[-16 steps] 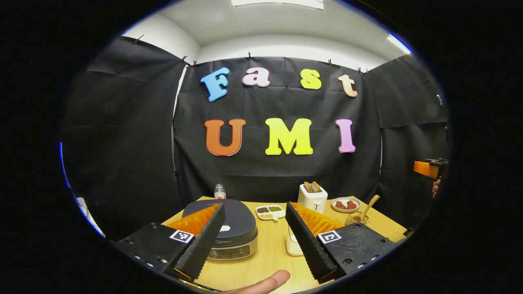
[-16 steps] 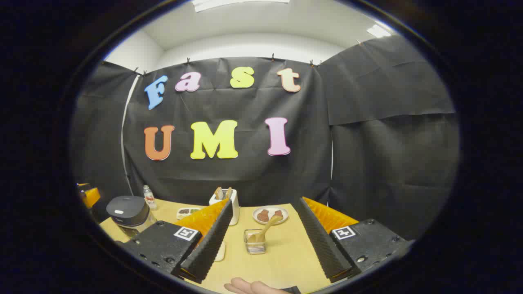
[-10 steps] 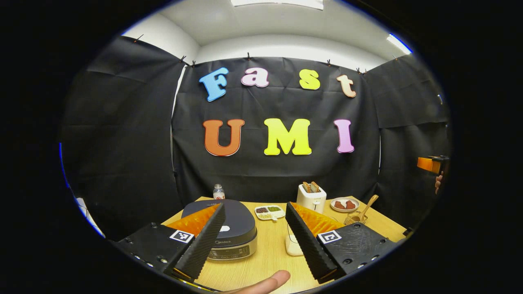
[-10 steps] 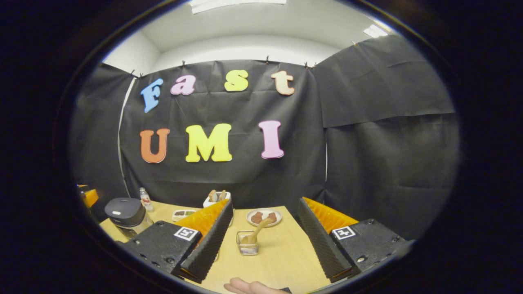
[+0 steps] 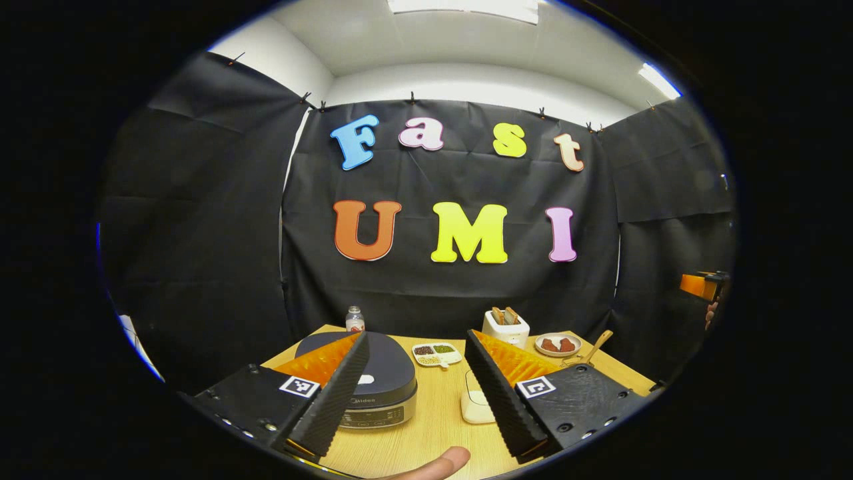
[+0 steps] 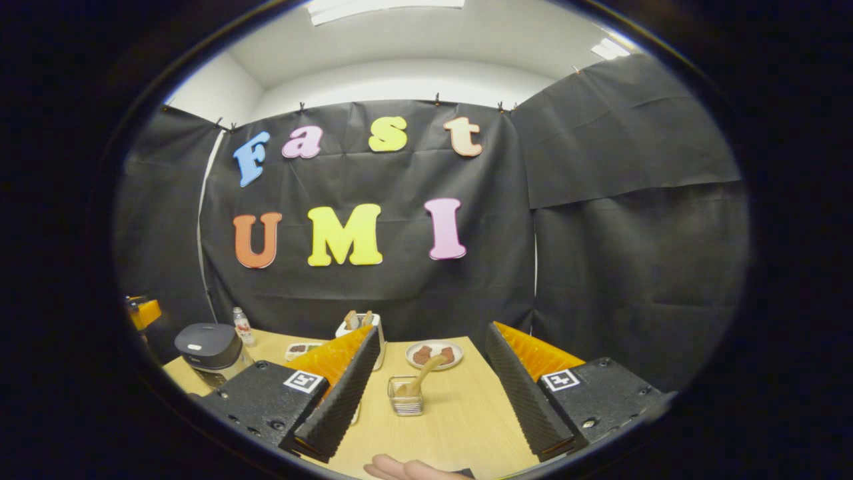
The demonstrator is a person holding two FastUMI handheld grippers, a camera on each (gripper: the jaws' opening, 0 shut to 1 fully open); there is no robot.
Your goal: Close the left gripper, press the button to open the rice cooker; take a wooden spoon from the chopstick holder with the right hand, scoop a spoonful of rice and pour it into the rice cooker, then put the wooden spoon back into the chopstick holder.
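The rice cooker (image 5: 380, 380) has a dark lid that is down and a silver base; it stands on the wooden table (image 5: 433, 427) behind my left finger. My left gripper (image 5: 416, 339) is open above the table's near edge with nothing between its fingers. A wooden spoon (image 6: 426, 372) leans in the wire chopstick holder (image 6: 405, 399), straight ahead of my right gripper (image 6: 433, 330), which is open and well short of it. A small white container (image 5: 474, 407) sits half hidden behind a left-gripper finger. The cooker (image 6: 208, 347) also shows at far left in the right gripper view.
Along the back of the table stand a toaster (image 5: 506, 325), a plate of brown food (image 5: 558, 345), a divided dish of beans (image 5: 436, 353) and a small bottle (image 5: 354, 320). A person's fingertip (image 5: 433, 463) shows at the bottom edge.
Both views have shifted only slightly; the wall sits a little lower in the left gripper view. Both grippers stay open and nothing on the table has moved.
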